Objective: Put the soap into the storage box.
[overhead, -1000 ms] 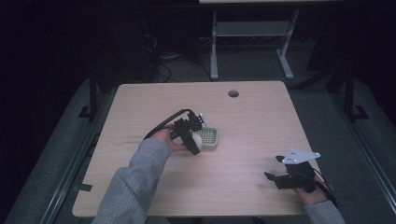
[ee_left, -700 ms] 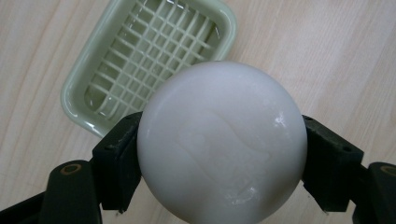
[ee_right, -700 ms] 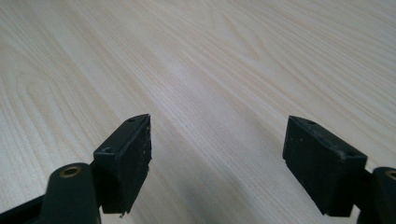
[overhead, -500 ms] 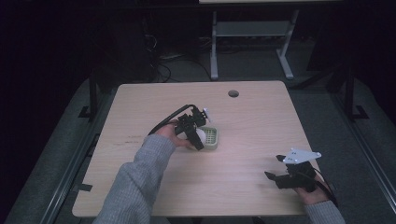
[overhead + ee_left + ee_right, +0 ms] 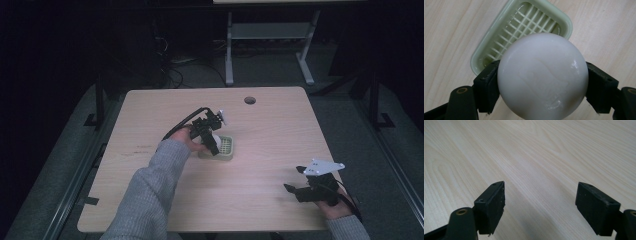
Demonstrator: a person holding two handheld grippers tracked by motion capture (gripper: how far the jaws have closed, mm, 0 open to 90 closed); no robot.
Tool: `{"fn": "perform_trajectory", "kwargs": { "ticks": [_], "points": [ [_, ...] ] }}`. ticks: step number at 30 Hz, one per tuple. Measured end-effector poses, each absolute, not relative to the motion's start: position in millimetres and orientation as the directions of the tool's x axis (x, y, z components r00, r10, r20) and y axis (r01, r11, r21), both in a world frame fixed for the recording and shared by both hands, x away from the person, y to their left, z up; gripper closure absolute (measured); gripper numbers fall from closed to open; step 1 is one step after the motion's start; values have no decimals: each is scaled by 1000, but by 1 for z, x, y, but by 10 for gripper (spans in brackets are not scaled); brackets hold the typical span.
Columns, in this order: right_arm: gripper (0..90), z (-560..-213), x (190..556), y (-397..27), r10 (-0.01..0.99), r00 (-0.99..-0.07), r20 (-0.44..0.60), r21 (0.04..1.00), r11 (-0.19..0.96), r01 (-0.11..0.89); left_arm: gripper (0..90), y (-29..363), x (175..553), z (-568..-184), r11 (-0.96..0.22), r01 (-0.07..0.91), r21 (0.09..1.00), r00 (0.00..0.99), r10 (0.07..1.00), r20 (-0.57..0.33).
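Since a second ago, my left gripper [image 5: 214, 141] has carried the white soap [image 5: 542, 75], clamped between its jaws, over the green soap dish [image 5: 486, 56] mid-table [image 5: 280, 130]. Slick and round, it could squirt out. The left gripper view shows the dish's grid; my right gripper [image 5: 540, 207] gapes empty near the front right corner.

High view overlooks whole table [image 5: 280, 150]; both tongs views close, facing tabletop.
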State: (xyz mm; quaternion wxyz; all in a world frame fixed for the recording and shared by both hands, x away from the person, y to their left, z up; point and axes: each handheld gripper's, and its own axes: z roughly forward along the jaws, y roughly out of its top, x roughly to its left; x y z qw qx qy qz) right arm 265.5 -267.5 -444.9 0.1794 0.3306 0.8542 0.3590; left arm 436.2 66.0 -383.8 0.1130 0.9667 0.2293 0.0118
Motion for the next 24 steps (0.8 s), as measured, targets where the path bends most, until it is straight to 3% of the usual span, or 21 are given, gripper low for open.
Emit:
{"fn": "perform_trajectory", "kwargs": {
  "ticks": [24],
  "points": [
    [232,-445,266,-270,694,-716,-71,734,523,433,237,49,464,-403,-839,507,197,861,505,-62]
  ]
}}
